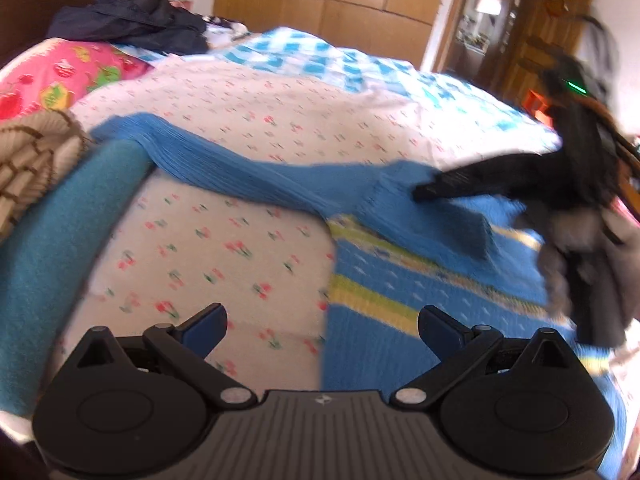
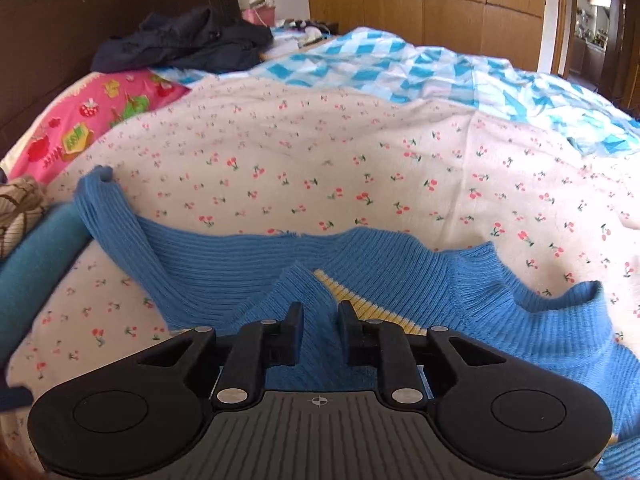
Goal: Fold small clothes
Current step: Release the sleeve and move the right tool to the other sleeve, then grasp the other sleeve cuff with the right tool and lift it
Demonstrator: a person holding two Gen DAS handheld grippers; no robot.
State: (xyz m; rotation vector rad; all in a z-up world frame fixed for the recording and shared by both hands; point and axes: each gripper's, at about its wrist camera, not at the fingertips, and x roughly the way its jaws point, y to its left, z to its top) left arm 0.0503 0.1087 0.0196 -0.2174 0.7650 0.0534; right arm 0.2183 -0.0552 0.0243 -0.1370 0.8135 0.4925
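A blue ribbed sweater (image 1: 260, 176) lies stretched across the cherry-print sheet (image 1: 240, 120), one sleeve reaching to the left. My right gripper (image 1: 420, 192) comes in from the right and meets the sweater's right part, where the knit rises toward its tips. In the right wrist view the sweater (image 2: 224, 264) tents up at my right gripper (image 2: 321, 320), whose fingers stand close together with a fold of blue knit pinched between them. My left gripper (image 1: 324, 322) hangs wide open above the sheet and the striped mat, holding nothing.
A teal rolled cloth (image 1: 52, 240) and a beige knit (image 1: 32, 160) lie at the left. A blue and yellow striped mat (image 1: 400, 300) shows under the sweater. A pink pillow (image 1: 60, 72), dark clothes (image 1: 136, 20) and a blue checked quilt (image 2: 400, 68) lie farther back.
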